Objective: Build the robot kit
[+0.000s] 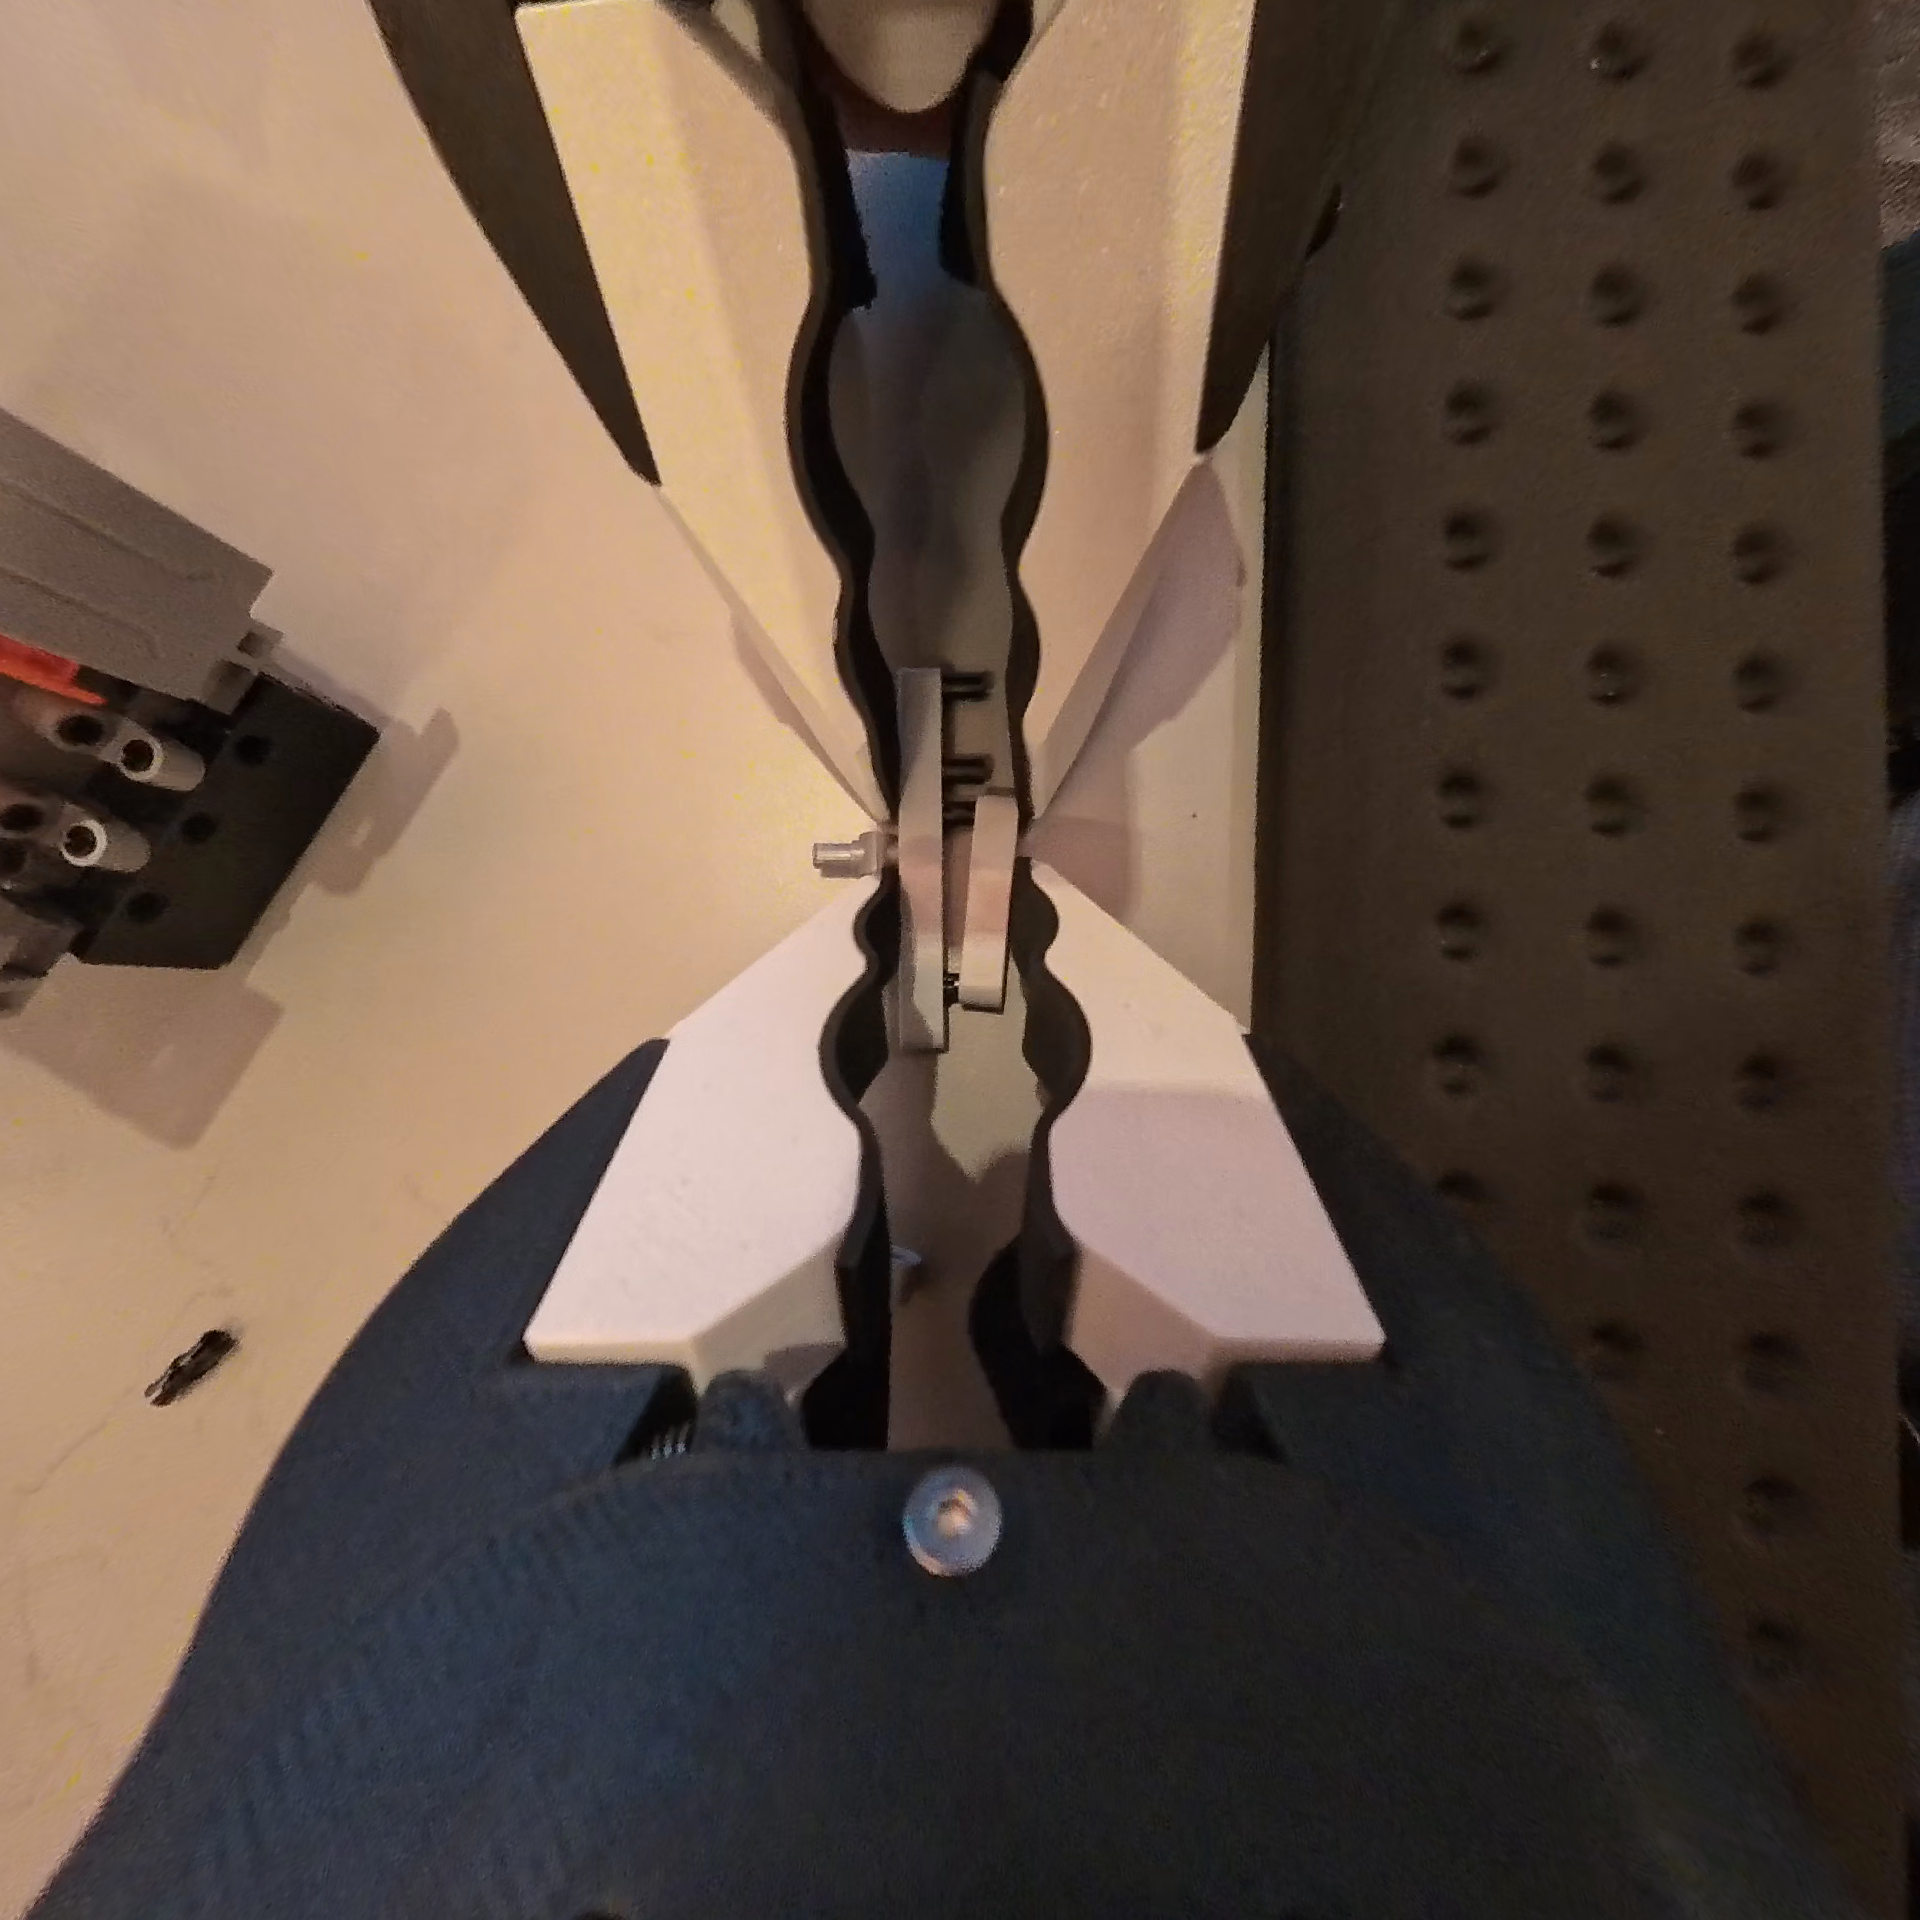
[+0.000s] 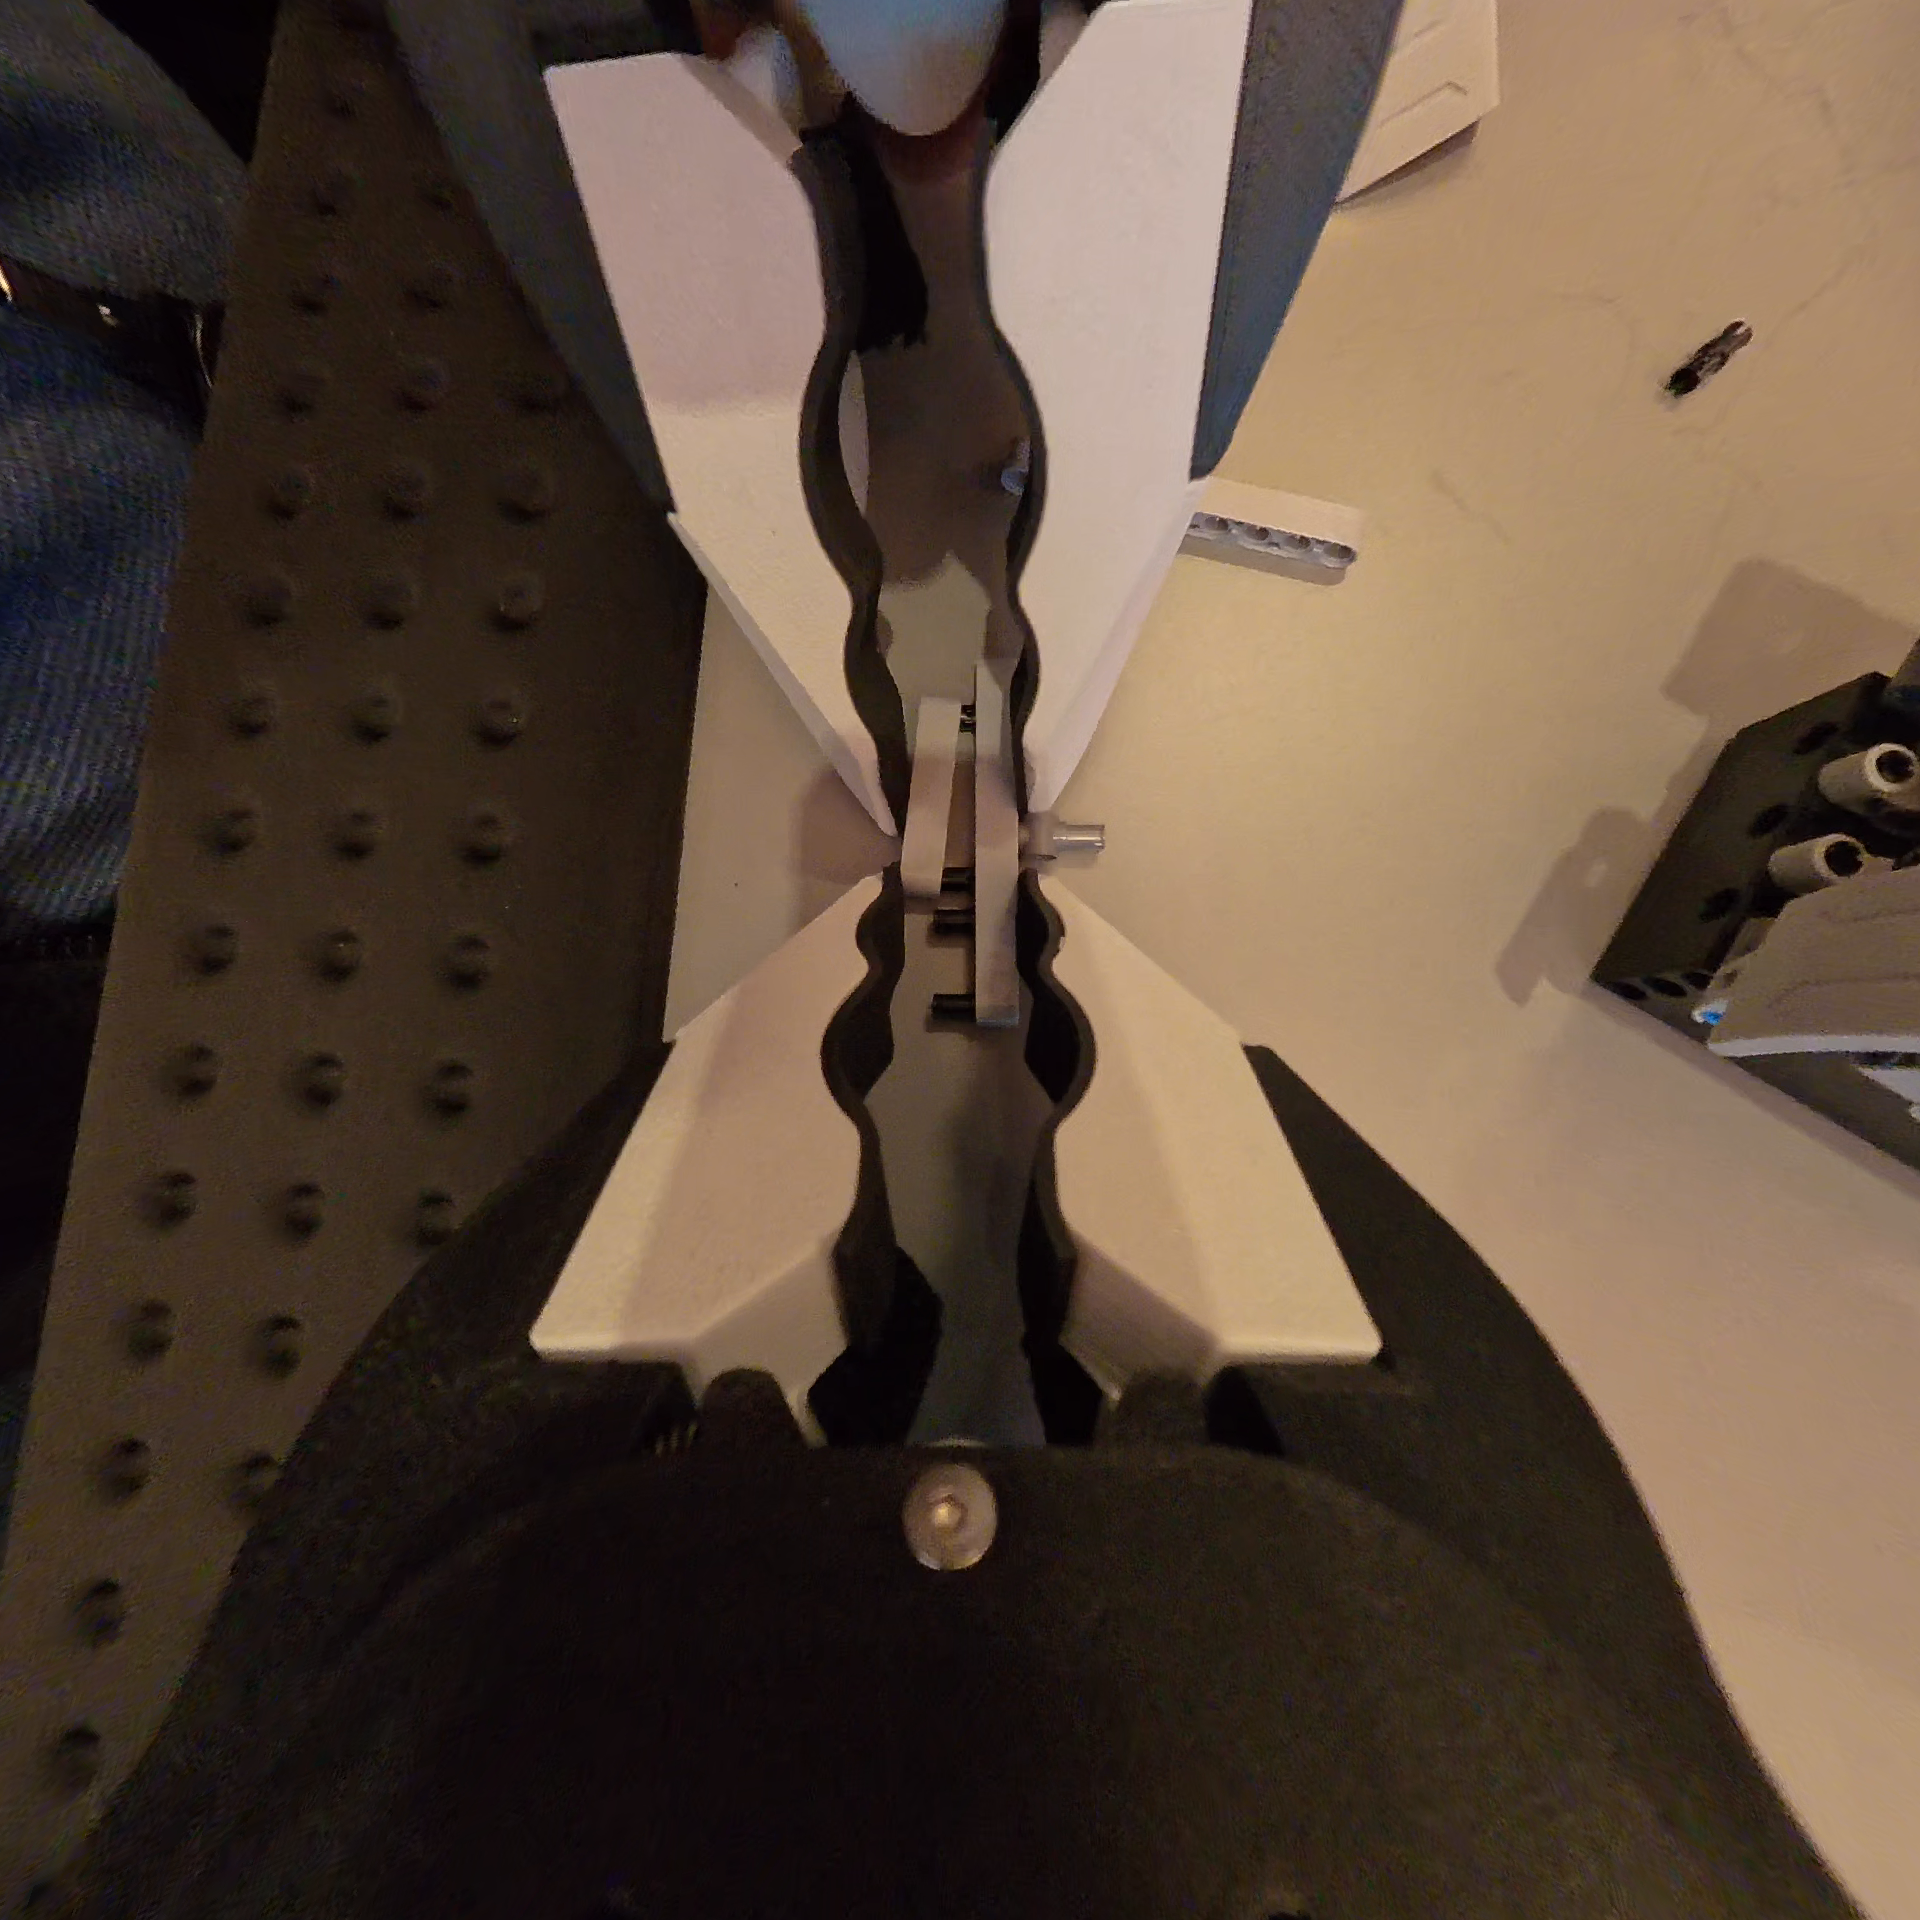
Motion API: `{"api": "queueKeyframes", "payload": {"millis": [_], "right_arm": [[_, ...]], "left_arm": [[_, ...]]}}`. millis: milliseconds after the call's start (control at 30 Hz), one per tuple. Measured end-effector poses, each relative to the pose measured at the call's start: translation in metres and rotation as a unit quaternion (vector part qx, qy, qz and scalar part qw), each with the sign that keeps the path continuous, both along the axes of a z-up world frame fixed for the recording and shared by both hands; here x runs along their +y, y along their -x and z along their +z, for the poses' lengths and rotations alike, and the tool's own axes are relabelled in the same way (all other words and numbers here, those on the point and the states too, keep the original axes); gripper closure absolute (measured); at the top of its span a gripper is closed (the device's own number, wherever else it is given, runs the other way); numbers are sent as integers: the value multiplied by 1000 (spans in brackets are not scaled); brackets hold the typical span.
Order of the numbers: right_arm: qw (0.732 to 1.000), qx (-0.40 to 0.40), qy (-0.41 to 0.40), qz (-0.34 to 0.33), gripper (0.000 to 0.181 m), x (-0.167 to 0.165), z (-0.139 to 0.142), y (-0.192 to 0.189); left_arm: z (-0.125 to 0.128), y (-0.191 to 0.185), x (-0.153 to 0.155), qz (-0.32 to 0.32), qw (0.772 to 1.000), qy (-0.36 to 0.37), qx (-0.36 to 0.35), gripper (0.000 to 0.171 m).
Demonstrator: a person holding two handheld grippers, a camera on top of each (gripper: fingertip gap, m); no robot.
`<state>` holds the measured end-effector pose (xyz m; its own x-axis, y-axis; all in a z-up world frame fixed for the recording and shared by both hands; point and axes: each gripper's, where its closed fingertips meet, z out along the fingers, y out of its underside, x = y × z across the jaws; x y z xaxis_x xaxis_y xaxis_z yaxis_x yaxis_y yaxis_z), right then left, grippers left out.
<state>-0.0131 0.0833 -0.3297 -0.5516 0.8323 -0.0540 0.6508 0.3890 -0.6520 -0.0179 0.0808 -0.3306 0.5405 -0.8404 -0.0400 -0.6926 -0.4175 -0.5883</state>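
Two grippers meet tip to tip over a pale table (image 1: 312, 312). My left gripper (image 1: 956, 914) comes from the bottom of the left wrist view, shut on a pair of grey holed beams (image 1: 923, 883) joined by black pins (image 1: 966, 769). A short grey axle pin (image 1: 847, 857) sticks out sideways from the beams. The right gripper (image 1: 954, 821) comes from the top and clamps the same beams. In the right wrist view my right gripper (image 2: 956, 888) is shut on the beams (image 2: 992, 935), with the axle pin (image 2: 1075, 836) at right and the left gripper (image 2: 956, 810) opposite.
A dark studded baseplate (image 1: 1610, 727) (image 2: 312, 727) lies beside the grippers. A grey and black brick assembly with grey tubes (image 1: 135, 748) (image 2: 1787, 883) stands on the table. A loose black pin (image 1: 192, 1366) (image 2: 1709, 358) and a grey holed beam (image 2: 1278, 540) lie nearby. Blue fabric (image 2: 83, 520) shows at the left edge. The grippers are tip to tip, or close to it.
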Motion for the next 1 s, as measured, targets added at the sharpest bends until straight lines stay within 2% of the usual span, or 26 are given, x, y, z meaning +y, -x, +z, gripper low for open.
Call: {"api": "queueKeyframes", "payload": {"millis": [100, 367, 467, 567, 667, 833, 933, 1000], "right_arm": [[1000, -5, 15, -8, 169, 0, 0, 0], [1000, 4, 14, -5, 168, -2, 0, 0], [1000, 5, 20, -7, 168, 2, 0, -1], [1000, 8, 14, -4, 168, 2, 0, -1], [1000, 11, 9, -3, 168, 2, 0, 0], [1000, 6, 18, -4, 168, 2, 0, -2], [1000, 14, 16, -5, 167, 1, 4, -3], [1000, 12, 23, -8, 157, 2, 4, -4]], "left_arm": [[0, -1, 1, 2, 1000, -8, 2, 158], [0, 0, -1, -2, 1000, 0, -6, 157], [5, 7, -6, -11, 1000, -16, 12, 153], [1, 15, -8, 5, 1000, 12, 3, 146], [-1, 13, -8, 2, 1000, 13, 5, 157], [-1, 11, -9, 8, 1000, 3, 18, 158], [15, 18, -8, 28, 999, -20, 3, 150], [26, 22, -17, 25, 999, -32, -16, 155]]}}
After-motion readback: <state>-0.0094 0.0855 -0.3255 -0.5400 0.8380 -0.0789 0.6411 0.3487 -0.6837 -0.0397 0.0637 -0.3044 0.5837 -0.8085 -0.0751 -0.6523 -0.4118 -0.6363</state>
